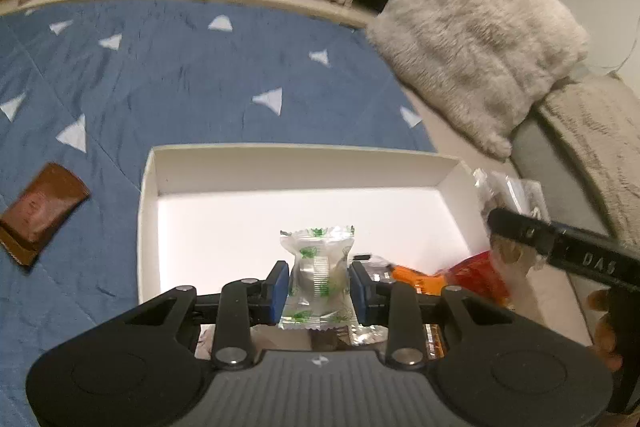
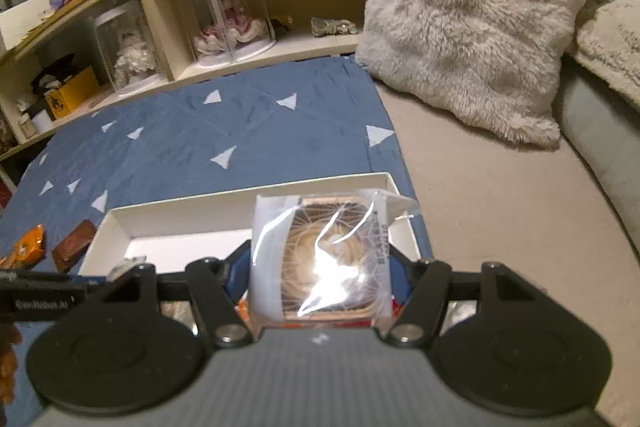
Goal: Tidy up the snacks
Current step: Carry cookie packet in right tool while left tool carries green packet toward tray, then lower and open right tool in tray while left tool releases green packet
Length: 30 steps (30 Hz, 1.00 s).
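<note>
Over the white box (image 1: pixel 152 187), two wrapped snacks held up.
The left hand-held gripper (image 1: pixel 319 291) pinches a clear, green-printed candy packet (image 1: pixel 318 279); the right hand-held gripper (image 2: pixel 320 267) grips a glossy cookie packet (image 2: pixel 324 259), glare hiding its print and the fingertips. Orange wrappers (image 1: pixel 432 277) lie half-hidden in the box.

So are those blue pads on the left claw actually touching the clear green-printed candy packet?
Touching. The left wrist view shows both blue pads pressed against the candy packet, no gap either side.
</note>
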{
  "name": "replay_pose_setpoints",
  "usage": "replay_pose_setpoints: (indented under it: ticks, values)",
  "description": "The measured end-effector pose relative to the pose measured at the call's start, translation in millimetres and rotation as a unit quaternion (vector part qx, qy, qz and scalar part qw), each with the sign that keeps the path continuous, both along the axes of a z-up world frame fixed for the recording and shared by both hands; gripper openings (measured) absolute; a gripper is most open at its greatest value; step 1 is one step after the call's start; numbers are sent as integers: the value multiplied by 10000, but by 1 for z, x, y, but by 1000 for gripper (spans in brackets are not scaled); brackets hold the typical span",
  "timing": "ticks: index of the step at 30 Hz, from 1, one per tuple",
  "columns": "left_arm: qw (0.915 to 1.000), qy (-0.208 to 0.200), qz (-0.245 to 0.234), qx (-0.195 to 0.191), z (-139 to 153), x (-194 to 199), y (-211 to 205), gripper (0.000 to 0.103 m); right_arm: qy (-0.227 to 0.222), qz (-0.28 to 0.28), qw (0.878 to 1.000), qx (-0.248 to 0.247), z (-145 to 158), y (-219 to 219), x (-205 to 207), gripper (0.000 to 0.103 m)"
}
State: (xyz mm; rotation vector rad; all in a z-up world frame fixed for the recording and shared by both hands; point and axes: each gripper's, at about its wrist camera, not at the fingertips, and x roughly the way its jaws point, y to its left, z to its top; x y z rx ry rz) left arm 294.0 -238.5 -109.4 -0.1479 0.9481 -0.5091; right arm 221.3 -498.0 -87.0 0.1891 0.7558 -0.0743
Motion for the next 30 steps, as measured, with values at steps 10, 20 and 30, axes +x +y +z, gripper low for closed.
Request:
replay_pose_setpoints:
  ticks: [10, 20, 30]
  values:
    - [9991, 56, 274, 314, -23, 19, 9, 35, 279, 230, 9993, -20, -26, 2, 51, 71]
    - [9976, -1, 192, 671, -29, 22, -2, 35, 341, 156, 9982, -470, -32, 2, 57, 93]
    - [9974, 108, 195, 680, -26, 7, -2, 35, 398, 25, 9991, -113, -18, -10, 31, 93]
